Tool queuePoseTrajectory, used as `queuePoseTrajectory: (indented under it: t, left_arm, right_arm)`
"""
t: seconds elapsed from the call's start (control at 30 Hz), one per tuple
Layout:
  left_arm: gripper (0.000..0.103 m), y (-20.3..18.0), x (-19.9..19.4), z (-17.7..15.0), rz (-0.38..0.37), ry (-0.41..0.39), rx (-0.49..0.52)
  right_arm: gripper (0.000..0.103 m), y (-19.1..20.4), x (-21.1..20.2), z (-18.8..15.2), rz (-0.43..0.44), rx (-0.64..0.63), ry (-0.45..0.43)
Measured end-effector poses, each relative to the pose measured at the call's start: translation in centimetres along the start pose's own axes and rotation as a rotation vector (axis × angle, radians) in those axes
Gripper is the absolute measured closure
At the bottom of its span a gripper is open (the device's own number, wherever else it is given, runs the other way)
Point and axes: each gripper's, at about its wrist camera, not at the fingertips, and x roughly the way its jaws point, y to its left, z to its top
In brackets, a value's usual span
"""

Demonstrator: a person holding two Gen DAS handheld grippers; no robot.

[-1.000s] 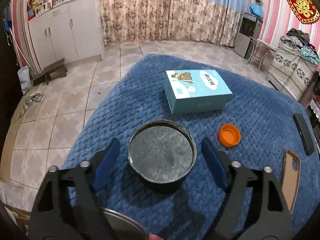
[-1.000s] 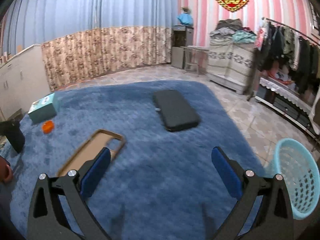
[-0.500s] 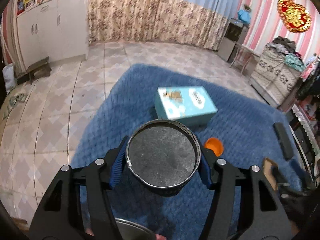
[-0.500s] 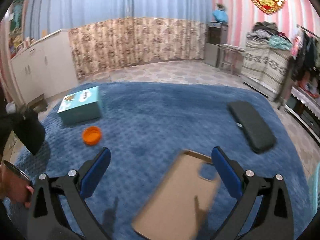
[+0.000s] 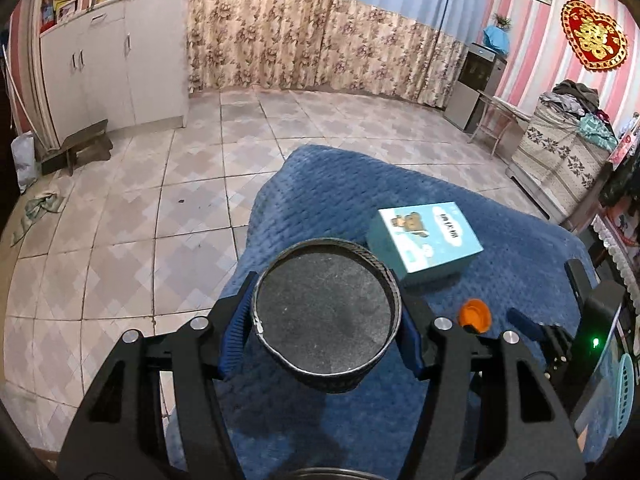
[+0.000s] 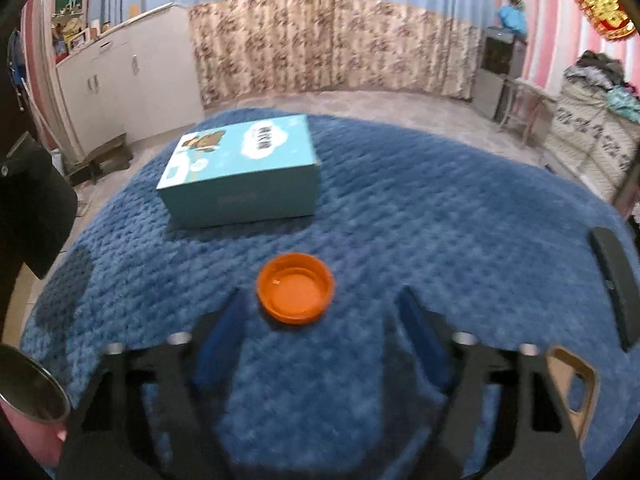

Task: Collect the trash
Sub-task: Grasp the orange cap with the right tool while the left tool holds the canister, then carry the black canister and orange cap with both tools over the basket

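My left gripper [image 5: 326,332] is shut on a round black container [image 5: 326,318], held lifted above the blue blanket [image 5: 344,184]. A teal box [image 5: 426,236] lies on the blanket beyond it, with an orange lid [image 5: 474,314] to the right. In the right wrist view the orange lid [image 6: 295,288] lies open side up just ahead of my open, empty right gripper [image 6: 320,320], slightly left of its middle. The teal box [image 6: 244,168] sits behind the lid.
A black flat case [image 6: 614,280] and a tan phone case [image 6: 572,384] lie at the right of the blanket. A turquoise basket [image 5: 624,392] shows at the far right. A metal cup [image 6: 28,384] is held in a hand at lower left. Tiled floor [image 5: 140,208] lies left.
My left gripper closed on the black container and lifted it off the blanket. My right gripper swung left from the phone case to the orange lid and came close to it.
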Motion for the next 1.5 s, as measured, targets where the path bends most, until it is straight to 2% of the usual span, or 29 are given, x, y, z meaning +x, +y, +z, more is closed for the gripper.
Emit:
queuePoseTrajectory:
  t: [0.03, 0.07, 0.2, 0.3, 0.5, 0.73, 0.9, 1.07, 1.33, 1.5]
  left_arm:
    - [0.043, 0.1, 0.2, 0.0, 0.001, 0.005, -0.004]
    - [0.043, 0.2, 0.3, -0.1, 0.003, 0.008, -0.007]
    - [0.043, 0.3, 0.4, -0.1, -0.003, 0.005, -0.007]
    - [0.043, -0.7, -0.1, -0.4, -0.007, -0.009, 0.012]
    - [0.043, -4.4, -1.5, -1.1, -0.056, -0.028, 0.062]
    - [0.043, -10.9, -4.2, -2.5, -0.139, -0.062, 0.123]
    - [0.043, -17.2, -4.8, -4.6, -0.203, -0.056, 0.224]
    - [0.043, -22.8, -5.4, -7.1, -0.273, -0.038, 0.284]
    - [0.043, -29.8, -7.1, -9.9, -0.351, -0.056, 0.386]
    - [0.043, -33.8, -7.6, -11.3, -0.378, -0.074, 0.460]
  right_arm:
    - [0.062, 0.2, 0.3, 0.1, 0.013, -0.005, 0.010]
    - [0.063, 0.2, 0.5, 0.1, 0.030, -0.009, 0.016]
    - [0.064, -0.3, -0.8, -0.1, 0.061, 0.010, -0.031]
    - [0.064, -1.0, -2.4, -0.4, 0.053, 0.020, -0.070]
    - [0.064, -4.1, -8.5, -1.6, -0.031, 0.011, -0.145]
    - [0.064, -10.3, -16.7, -4.1, -0.165, 0.029, -0.215]
    - [0.063, -16.5, -22.1, -7.1, -0.264, 0.112, -0.243]
    - [0.063, -23.4, -26.6, -10.3, -0.384, 0.215, -0.263]
    - [0.063, -32.2, -31.1, -15.1, -0.525, 0.339, -0.281]
    - [0.063, -36.9, -31.3, -18.6, -0.541, 0.472, -0.308]
